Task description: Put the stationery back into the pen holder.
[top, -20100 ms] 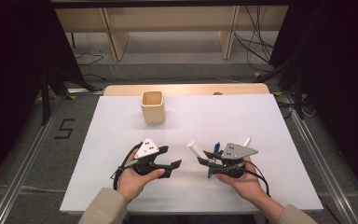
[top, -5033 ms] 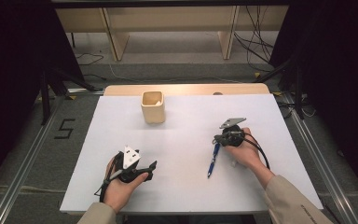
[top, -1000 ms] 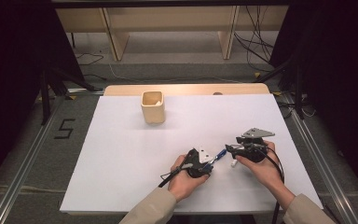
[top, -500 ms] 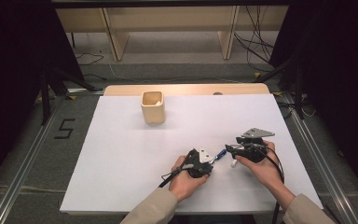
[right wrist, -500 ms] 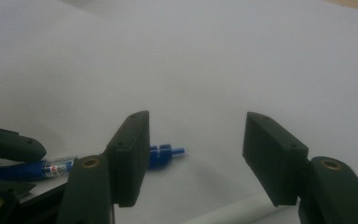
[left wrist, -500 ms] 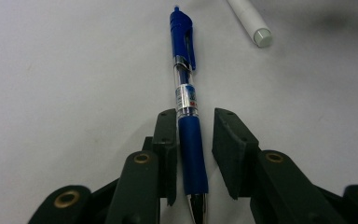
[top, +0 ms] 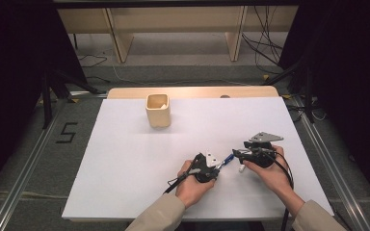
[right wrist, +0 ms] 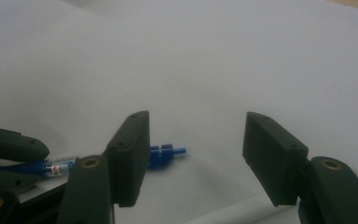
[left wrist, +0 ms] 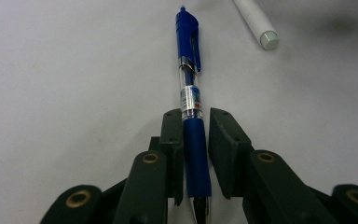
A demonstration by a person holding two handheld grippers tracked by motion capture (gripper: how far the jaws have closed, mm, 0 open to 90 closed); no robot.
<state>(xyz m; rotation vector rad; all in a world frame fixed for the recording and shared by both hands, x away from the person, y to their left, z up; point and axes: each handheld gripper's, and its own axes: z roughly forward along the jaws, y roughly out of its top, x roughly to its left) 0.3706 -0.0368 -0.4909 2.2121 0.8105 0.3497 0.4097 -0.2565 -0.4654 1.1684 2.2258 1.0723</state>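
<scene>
A blue click pen (left wrist: 189,93) lies on the white table, pointing away between the jaws of my left gripper (left wrist: 196,135). Those jaws have just been closing, and both pads now sit against the pen's blue rubber grip. From above, my left gripper (top: 220,163) is at front centre, with the pen (top: 227,159) sticking out toward my right gripper (top: 236,155). My right gripper (right wrist: 196,154) stands open with nothing between its jaws, and the pen's button end (right wrist: 165,154) shows just past its left jaw. A white pen (left wrist: 256,21) lies beside the blue one.
A tan square cup (top: 158,110) stands upright at the back of the white table top (top: 125,168), left of centre. The white pen (right wrist: 242,210) lies under my right gripper. A wooden strip edges the table's far side, and cables run over the floor beyond it.
Five seconds ago my left hand was at the front left; it now sits at the blue pen beside my right hand. Over the last second neither hand has shifted.
</scene>
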